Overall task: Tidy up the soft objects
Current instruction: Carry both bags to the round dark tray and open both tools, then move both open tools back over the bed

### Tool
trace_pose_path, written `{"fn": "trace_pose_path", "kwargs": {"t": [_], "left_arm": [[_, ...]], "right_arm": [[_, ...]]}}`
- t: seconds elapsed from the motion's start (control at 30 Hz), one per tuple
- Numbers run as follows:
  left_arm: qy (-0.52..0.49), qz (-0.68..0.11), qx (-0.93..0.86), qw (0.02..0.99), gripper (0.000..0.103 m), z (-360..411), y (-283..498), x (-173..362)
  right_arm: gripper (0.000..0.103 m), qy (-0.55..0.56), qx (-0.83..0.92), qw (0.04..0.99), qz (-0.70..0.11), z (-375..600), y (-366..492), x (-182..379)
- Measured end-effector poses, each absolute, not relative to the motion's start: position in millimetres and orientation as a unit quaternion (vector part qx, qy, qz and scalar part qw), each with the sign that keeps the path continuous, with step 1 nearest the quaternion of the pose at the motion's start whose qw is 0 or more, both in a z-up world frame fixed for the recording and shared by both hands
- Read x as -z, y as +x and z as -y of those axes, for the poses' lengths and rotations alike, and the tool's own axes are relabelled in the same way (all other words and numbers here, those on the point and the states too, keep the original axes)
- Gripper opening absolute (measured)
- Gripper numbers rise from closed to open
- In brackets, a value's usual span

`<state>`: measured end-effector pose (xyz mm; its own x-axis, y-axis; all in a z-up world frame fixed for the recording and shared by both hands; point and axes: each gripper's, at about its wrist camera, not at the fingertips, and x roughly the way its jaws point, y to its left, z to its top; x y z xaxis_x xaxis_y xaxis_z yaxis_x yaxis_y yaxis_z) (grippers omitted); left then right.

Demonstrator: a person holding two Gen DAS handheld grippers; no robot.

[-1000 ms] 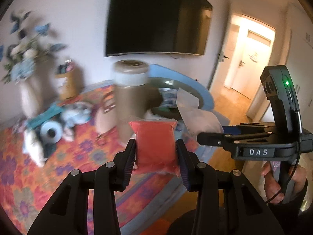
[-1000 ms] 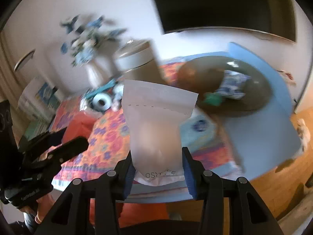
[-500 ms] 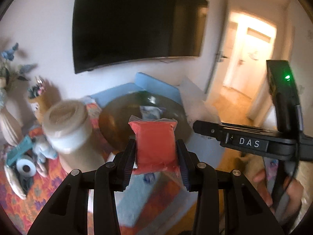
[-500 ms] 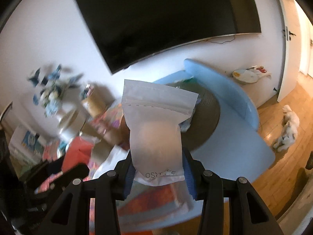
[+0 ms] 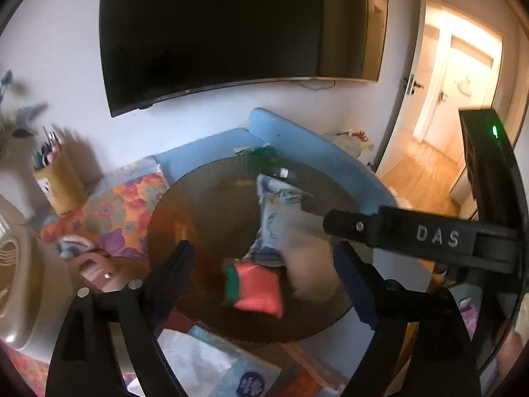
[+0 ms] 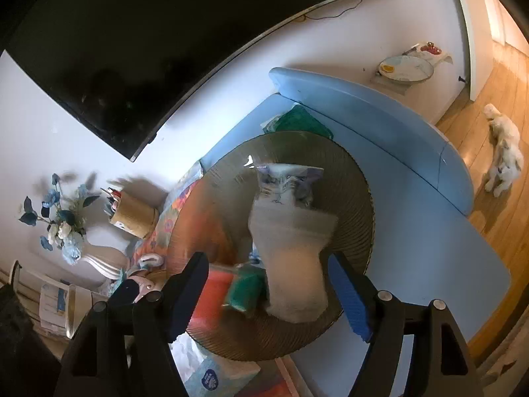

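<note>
A round brown ribbed bowl [image 5: 185,205] [image 6: 363,198] sits on the light blue tabletop. Over it, my left gripper [image 5: 264,274] has its jaws opening. The red pouch [image 5: 259,289] [image 6: 215,294] lies blurred in the bowl below them, free of the pads, beside a green soft item [image 5: 229,281] [image 6: 246,289]. My right gripper [image 6: 269,294] is opening too. The frosted white pouch [image 6: 291,264] [image 5: 307,258] hangs blurred between its jaws over the bowl, not pressed by the pads. A blue patterned pack [image 6: 284,178] [image 5: 274,218] rests further back in the bowl.
A large black TV [image 5: 231,33] hangs on the wall. A pen cup [image 6: 132,215], a vase of blue flowers [image 6: 59,228] and a cream jar [image 5: 20,284] stand left on the floral cloth. A tissue pack [image 6: 211,377] lies near. A white dog [image 6: 506,152] lies on the floor.
Both grippers swung right from the floral cloth to above the brown bowl. Their jaws spread, and the red pouch and the white pouch left the pads and dropped toward the bowl.
</note>
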<state>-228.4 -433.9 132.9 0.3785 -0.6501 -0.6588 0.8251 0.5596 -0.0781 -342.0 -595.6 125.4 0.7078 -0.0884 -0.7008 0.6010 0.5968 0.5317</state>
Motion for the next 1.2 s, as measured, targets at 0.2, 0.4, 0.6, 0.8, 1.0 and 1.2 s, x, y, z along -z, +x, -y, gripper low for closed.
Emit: {"fn": "trace_pose_path", "kwargs": {"t": [0.2,0.4,0.6,0.8,1.0,1.2], "left_arm": [[0.142,-0.306,0.477,0.811,0.085,427.6,-250.6,-142.2],[0.136,-0.286,0.495,0.809,0.085,386.3,-275.0,-162.3],[0.102,-0.272,0.494,0.819,0.085,312.0,-278.0,-188.2],[0.086,-0.239,0.426,0.868,0.085,228.1,-257.9,-201.9],[0.035,-0.282,0.319,0.904,0.085,138.4,-198.1,-193.7],[-0.005,-0.316,0.211,0.925,0.085,58.8,-141.7,-179.2]], "right_arm": [[0.073,0.409,0.211,0.832,-0.309,592.7,-359.7,-128.0],[0.073,0.372,0.227,0.844,-0.311,563.0,-380.4,-146.3],[0.073,0.308,0.246,0.861,-0.322,513.4,-405.0,-163.3],[0.073,0.27,0.216,0.875,-0.338,456.3,-408.8,-166.7],[0.073,0.212,0.166,0.888,-0.372,392.2,-384.7,-162.0],[0.074,0.134,0.094,0.903,-0.396,315.4,-334.8,-160.1]]}}
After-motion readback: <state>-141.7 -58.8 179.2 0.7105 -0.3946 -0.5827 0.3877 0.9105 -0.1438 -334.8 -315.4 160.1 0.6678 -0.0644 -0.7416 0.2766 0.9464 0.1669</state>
